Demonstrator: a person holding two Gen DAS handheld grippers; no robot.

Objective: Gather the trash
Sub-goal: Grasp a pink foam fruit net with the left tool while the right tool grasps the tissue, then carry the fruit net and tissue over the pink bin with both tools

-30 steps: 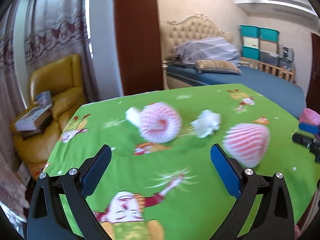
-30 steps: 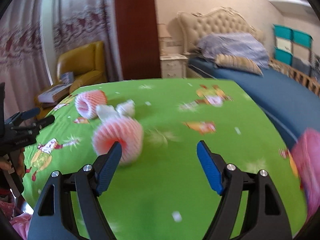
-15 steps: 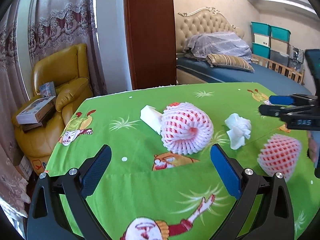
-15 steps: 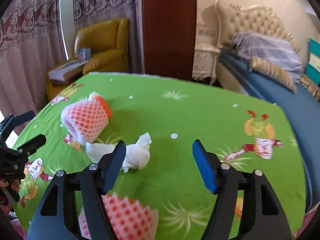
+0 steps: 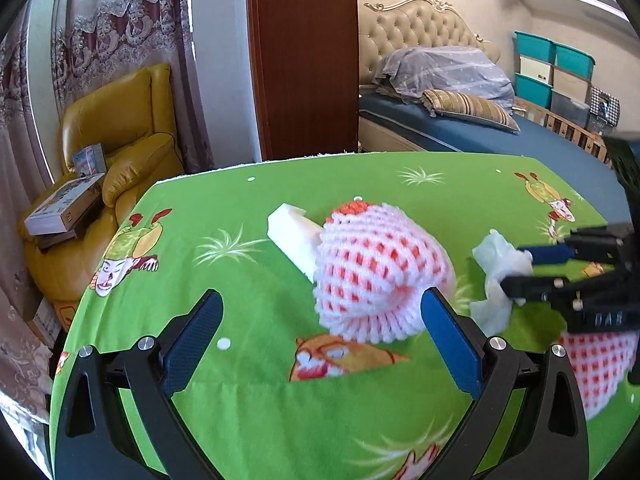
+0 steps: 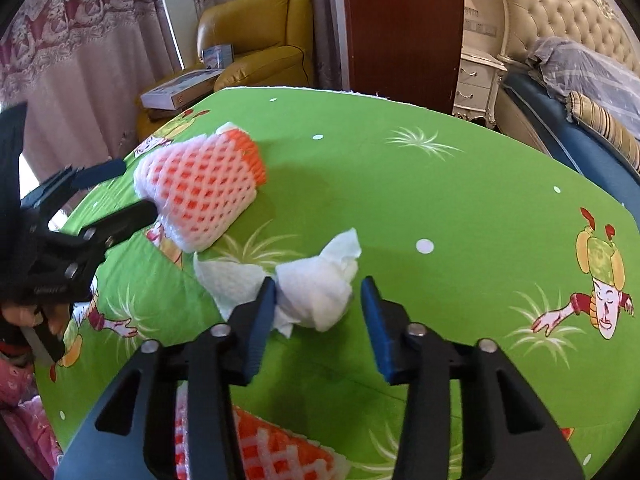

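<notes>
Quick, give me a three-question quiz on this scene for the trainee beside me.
1. True or false: the crumpled tissue lies between the right gripper fingers.
2. What lies just ahead of the left gripper? A) a foam fruit net B) a book C) a pillow
3. How many foam fruit nets lie on the green tablecloth?

Key:
1. True. The fingers have just been closing around the tissue, and a gap remains on one side.
2. A
3. Two
</notes>
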